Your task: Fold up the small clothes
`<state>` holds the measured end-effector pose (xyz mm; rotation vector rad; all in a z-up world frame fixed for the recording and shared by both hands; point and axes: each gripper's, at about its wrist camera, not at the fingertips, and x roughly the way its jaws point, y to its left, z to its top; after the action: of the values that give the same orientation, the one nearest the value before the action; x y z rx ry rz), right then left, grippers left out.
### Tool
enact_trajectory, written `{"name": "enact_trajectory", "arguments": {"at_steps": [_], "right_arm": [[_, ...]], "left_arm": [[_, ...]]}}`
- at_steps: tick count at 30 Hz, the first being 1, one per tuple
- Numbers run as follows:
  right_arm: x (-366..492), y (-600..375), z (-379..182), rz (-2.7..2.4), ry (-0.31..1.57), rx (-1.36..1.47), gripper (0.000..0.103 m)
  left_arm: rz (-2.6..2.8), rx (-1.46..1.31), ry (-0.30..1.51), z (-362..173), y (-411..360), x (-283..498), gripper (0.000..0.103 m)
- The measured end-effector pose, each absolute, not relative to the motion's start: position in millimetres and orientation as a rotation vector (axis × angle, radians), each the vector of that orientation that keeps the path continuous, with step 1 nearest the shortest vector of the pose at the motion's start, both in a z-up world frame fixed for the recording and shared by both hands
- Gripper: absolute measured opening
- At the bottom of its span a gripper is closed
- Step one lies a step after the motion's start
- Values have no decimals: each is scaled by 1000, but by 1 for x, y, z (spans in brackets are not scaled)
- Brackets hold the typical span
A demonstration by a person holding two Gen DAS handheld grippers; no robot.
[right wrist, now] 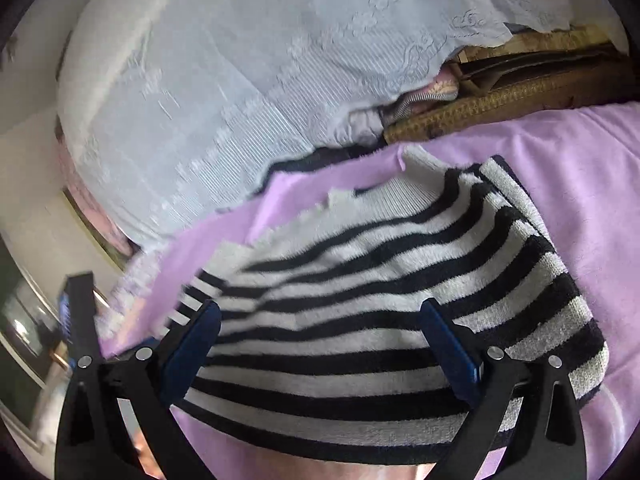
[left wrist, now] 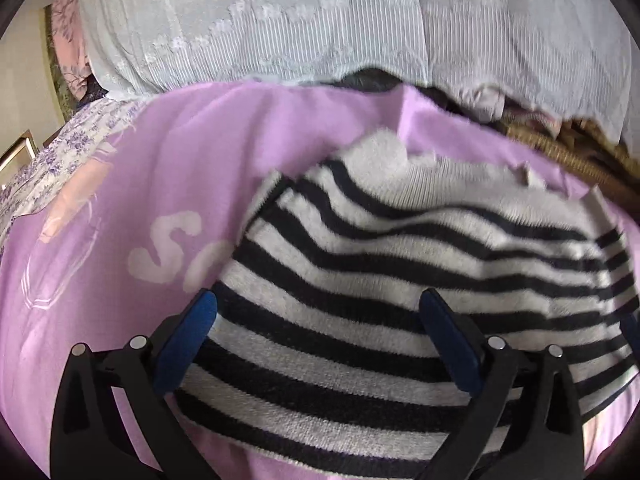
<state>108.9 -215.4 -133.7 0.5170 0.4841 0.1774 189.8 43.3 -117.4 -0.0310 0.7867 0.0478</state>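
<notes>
The striped garment [left wrist: 400, 264], a fuzzy black-and-white knit, lies as a compact bundle on a lilac cloth [left wrist: 100, 200] printed with pale lettering, and it looks to have at least one fold in it: in the right wrist view its right side shows a doubled, layered edge, and a ribbed white band with a jagged trim sits at the far end. I judge the folding of this piece to be well along, with perhaps a last tidy or a move to a stack left (whether other small clothes wait their turn I cannot tell). The left gripper [left wrist: 320, 316] hangs over the near part of the bundle with its blue fingers [left wrist: 188, 340] spread wide, clamping nothing. The right gripper [right wrist: 320, 324] likewise stands apart over the same near edge, jaws wide and empty; whether either tip touches the knit is unclear. The lilac cloth covers a soft surface, seemingly a bed, with a floral sheet [left wrist: 60, 160] showing at its far left edge. Beyond the far edge a white embroidered curtain [right wrist: 200, 100] hangs, and at the far right corner sits a woven brown basket [right wrist: 500, 96] with bits of fabric tucked beside it. A pale wall [right wrist: 36, 184] shows at the left.
</notes>
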Motion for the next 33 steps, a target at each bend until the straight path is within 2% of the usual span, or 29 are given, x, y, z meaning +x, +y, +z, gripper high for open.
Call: {"name": "enact_trajectory", "arguments": {"at_steps": [3,6,9,20,28,33], "right_arm": [[116,-223,-141,220,516,593,100],[131,-216,-152,165,628,535,100],[130,-202,-148,135,633,453,100],[75,-231,-136,158,534,706,100],[24,-213,-137,170,553,670,100],[18,-227,-156,97,609,724,100]], "left_arm": [[12,-40,756,-110,41,184,99],[14,54,854,-129,24,197,99],[56,133,855,-135,14,198,99],[-55,33,764,-91,8,166,99],[-91,125,903,-125,-25,171,99],[-110,75,913,-129,-18,174,99]]}}
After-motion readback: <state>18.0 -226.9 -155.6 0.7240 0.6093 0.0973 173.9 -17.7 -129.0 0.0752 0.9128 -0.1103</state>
